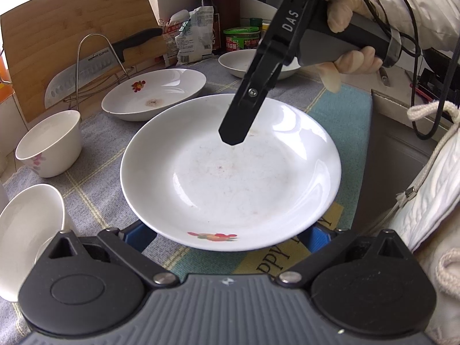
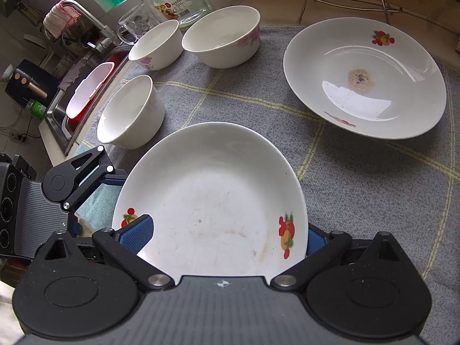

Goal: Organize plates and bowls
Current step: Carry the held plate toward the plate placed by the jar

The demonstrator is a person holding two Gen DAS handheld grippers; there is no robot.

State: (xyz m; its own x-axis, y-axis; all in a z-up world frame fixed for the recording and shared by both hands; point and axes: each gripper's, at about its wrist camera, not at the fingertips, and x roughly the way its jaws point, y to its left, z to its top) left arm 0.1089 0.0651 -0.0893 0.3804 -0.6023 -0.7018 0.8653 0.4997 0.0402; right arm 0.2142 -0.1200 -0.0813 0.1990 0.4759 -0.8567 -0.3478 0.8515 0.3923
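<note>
on the grey cloth [image 2: 359,187], both grippers flank one white plate [image 1: 230,172].

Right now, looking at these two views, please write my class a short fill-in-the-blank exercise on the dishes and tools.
In the right wrist view, ___ bowls stand beyond the near plate.
The knife before the cutting board has a ___ handle.
The hand holding the right gripper wears a ___.
Missing: three; black; glove.
</note>
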